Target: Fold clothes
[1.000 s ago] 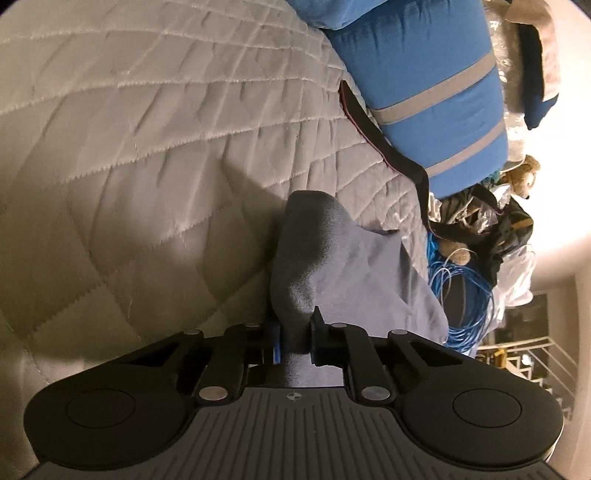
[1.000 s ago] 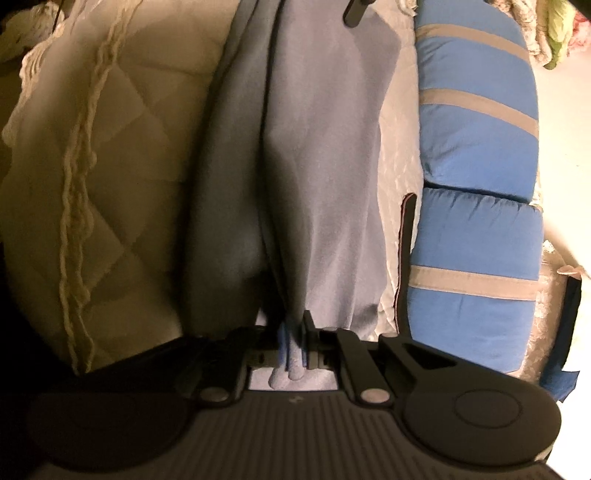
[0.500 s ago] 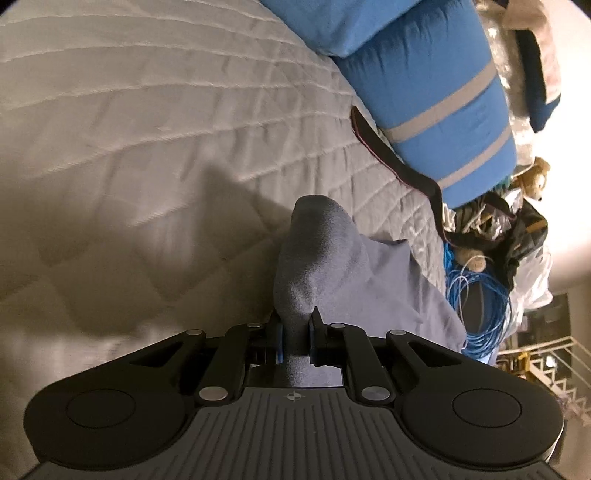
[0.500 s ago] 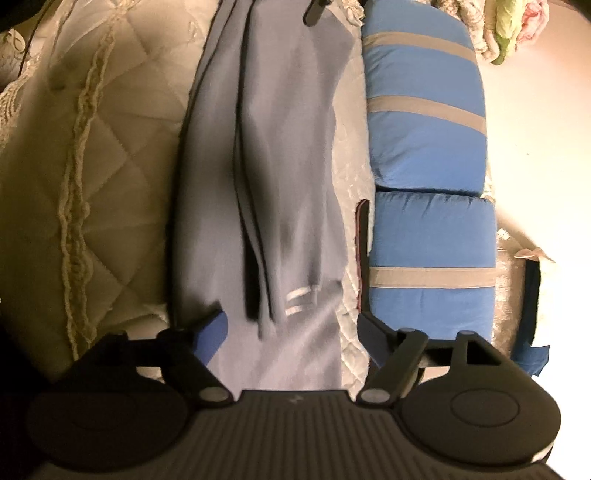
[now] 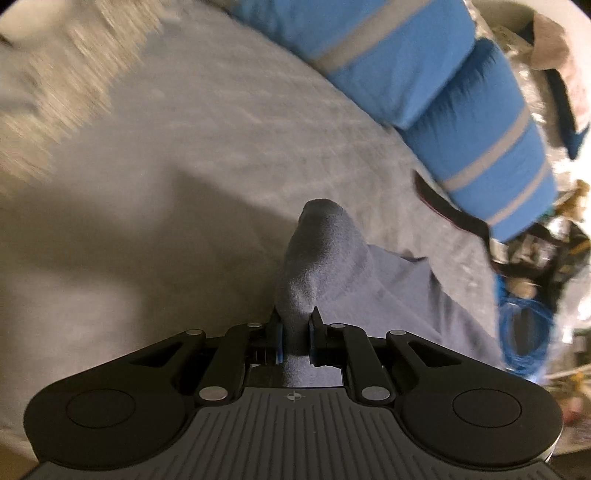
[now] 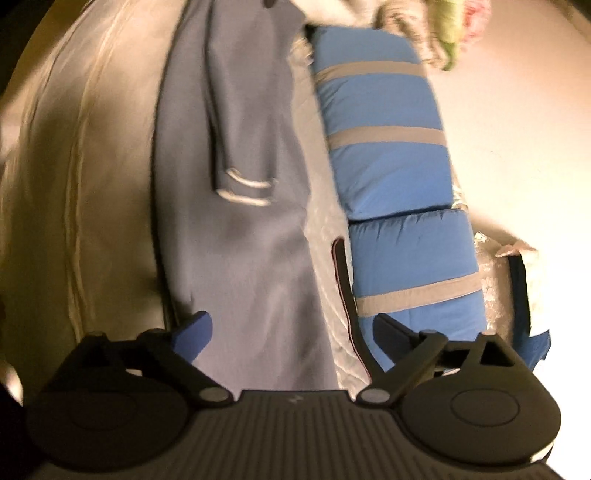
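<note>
A grey-blue garment (image 6: 243, 236) lies stretched lengthwise on the quilted bed cover (image 6: 92, 206), with a folded flap ending in two white stripes (image 6: 245, 188). My right gripper (image 6: 291, 326) is open above its near end, holding nothing. In the left wrist view my left gripper (image 5: 295, 332) is shut on a bunched fold of the same garment (image 5: 325, 251), which rises between the fingers and trails off to the right over the bed cover (image 5: 166, 184). At the far end of the cloth in the right wrist view, the left gripper's dark tip (image 6: 271, 3) just shows.
Two blue pillows with grey stripes (image 6: 391, 177) (image 5: 480, 122) line the bed's edge beside the garment. A dark strap (image 6: 341, 280) lies between them and the cloth. A coil of blue cable (image 5: 521, 332) and clutter sit past the bed's end.
My right gripper let go of the garment, opened wide and drew back, leaving the striped flap lying on the cloth. My left gripper keeps its hold and has swung across the bed.
</note>
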